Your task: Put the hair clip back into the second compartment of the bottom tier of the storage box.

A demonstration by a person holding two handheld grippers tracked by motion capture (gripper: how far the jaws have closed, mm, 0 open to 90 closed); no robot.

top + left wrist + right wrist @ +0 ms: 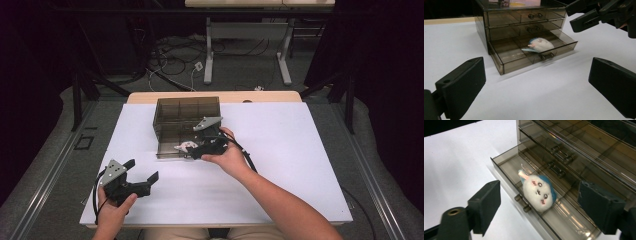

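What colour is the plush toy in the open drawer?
White with blue; the plush toy shows best in the right gripper view.

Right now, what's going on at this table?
A person works with two handheld grippers at a small smoked-plastic drawer cabinet on a white table. Its bottom drawer is pulled out, and a white-and-blue plush toy lies in it. The right gripper hovers at the drawer, jaws open, nothing between them. The left gripper rests open near the table's front edge, away from the cabinet.
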